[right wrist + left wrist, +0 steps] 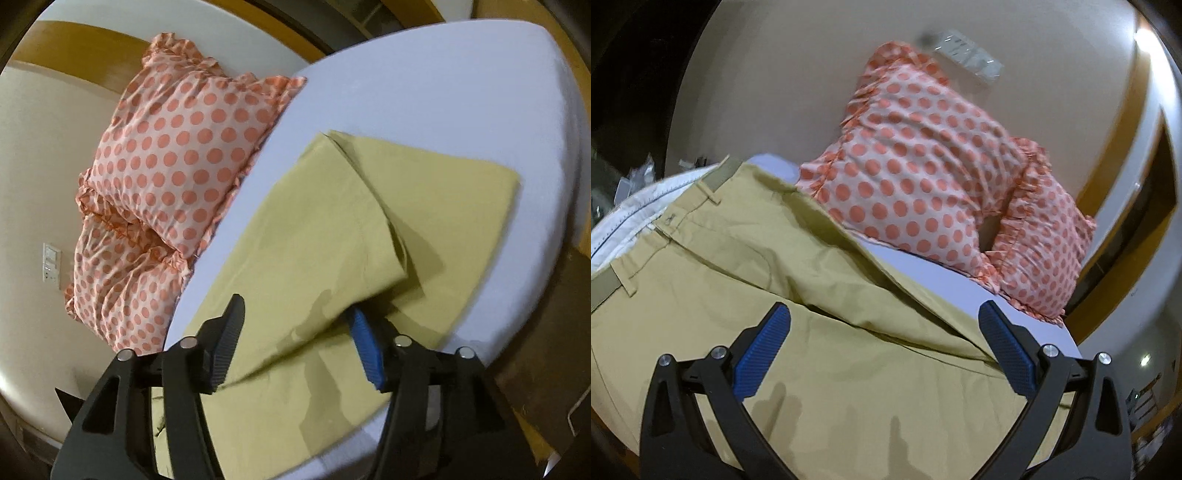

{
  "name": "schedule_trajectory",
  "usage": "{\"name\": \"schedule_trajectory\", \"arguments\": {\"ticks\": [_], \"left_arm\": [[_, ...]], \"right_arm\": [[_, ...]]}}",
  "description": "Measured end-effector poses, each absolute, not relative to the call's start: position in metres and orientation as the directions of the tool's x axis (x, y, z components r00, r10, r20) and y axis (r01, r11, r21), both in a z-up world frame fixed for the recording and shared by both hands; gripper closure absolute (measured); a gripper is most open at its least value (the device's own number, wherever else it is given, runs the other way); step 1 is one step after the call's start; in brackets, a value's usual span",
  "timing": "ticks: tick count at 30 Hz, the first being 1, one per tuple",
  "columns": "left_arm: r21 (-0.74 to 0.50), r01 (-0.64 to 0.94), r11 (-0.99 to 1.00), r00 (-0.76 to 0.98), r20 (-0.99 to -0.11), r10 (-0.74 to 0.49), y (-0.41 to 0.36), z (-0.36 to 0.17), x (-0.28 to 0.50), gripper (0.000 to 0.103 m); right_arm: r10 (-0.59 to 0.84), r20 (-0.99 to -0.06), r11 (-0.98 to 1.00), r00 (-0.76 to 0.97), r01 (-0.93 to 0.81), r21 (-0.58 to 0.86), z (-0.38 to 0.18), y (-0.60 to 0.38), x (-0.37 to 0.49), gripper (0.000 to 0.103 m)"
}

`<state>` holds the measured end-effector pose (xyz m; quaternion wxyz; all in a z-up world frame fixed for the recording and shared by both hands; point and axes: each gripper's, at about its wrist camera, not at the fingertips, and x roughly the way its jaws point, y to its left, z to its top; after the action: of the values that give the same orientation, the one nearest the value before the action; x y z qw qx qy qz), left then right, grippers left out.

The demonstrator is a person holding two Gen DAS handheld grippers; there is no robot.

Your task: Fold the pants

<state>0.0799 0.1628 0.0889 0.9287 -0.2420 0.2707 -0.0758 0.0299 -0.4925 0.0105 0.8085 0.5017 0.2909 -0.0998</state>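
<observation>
Khaki pants (746, 280) lie on a bed with a pale sheet (923, 269). In the left wrist view the waistband (713, 177) with belt loops sits at the far left, and my left gripper (884, 317) is open and empty just above the seat area. In the right wrist view the pant legs (332, 229) stretch away across the sheet (443, 92), one leg lying over the other with a raised fold. My right gripper (297, 325) is open, its fingers either side of that raised fold near the lens.
Two pink pillows with orange dots (923, 166) lean on the beige wall at the bed's head; they also show in the right wrist view (177, 155). A wall switch plate (51, 262) is by them. White cloth (631, 218) lies beyond the waistband. The bed edge (546, 221) drops off at right.
</observation>
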Motion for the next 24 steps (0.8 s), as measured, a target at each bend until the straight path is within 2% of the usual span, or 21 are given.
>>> {"name": "schedule_trajectory", "arguments": {"ticks": [1, 5, 6, 12, 14, 15, 17, 18, 20, 24], "left_arm": [[-0.517, 0.012, 0.856, 0.829, -0.473, -0.298, 0.165, 0.089, 0.091, 0.002], [-0.514, -0.044, 0.856, 0.794, -0.538, -0.282, 0.172, 0.089, 0.144, 0.003], [-0.506, -0.058, 0.86, 0.788, -0.552, -0.272, 0.173, 0.088, 0.155, 0.008], [-0.466, -0.182, 0.866, 0.687, -0.69, -0.227, 0.174, 0.066, 0.244, 0.014], [-0.447, -0.244, 0.861, 0.632, -0.746, -0.208, 0.178, 0.051, 0.278, 0.022], [-0.454, -0.265, 0.851, 0.619, -0.757, -0.211, 0.181, 0.045, 0.288, 0.033], [-0.467, -0.32, 0.824, 0.583, -0.783, -0.218, 0.19, 0.028, 0.311, 0.065], [-0.478, -0.341, 0.81, 0.571, -0.789, -0.225, 0.196, 0.02, 0.316, 0.099], [-0.522, -0.358, 0.774, 0.589, -0.77, -0.247, 0.202, 0.017, 0.305, 0.1], [-0.48, -0.235, 0.845, 0.704, -0.684, -0.192, 0.195, 0.066, 0.227, 0.101]], "right_arm": [[0.13, -0.57, 0.478, 0.811, 0.453, 0.753, 0.007, -0.495, 0.035, 0.1], [0.099, -0.485, 0.465, 0.869, 0.391, 0.794, 0.014, -0.503, 0.03, 0.101], [0.09, -0.457, 0.47, 0.885, 0.367, 0.803, 0.018, -0.504, 0.028, 0.101], [0.096, -0.407, 0.48, 0.908, 0.316, 0.818, 0.031, -0.508, 0.03, 0.101], [0.095, -0.408, 0.489, 0.908, 0.314, 0.814, 0.033, -0.507, 0.032, 0.101], [0.097, -0.406, 0.489, 0.909, 0.312, 0.815, 0.032, -0.508, 0.033, 0.101], [0.097, -0.404, 0.48, 0.909, 0.313, 0.819, 0.031, -0.508, 0.034, 0.101], [0.096, -0.404, 0.478, 0.91, 0.314, 0.82, 0.031, -0.508, 0.035, 0.101], [0.098, -0.397, 0.473, 0.912, 0.309, 0.825, 0.033, -0.51, 0.038, 0.101], [0.072, -0.353, 0.484, 0.933, 0.277, 0.83, 0.052, -0.516, 0.034, 0.101]]}}
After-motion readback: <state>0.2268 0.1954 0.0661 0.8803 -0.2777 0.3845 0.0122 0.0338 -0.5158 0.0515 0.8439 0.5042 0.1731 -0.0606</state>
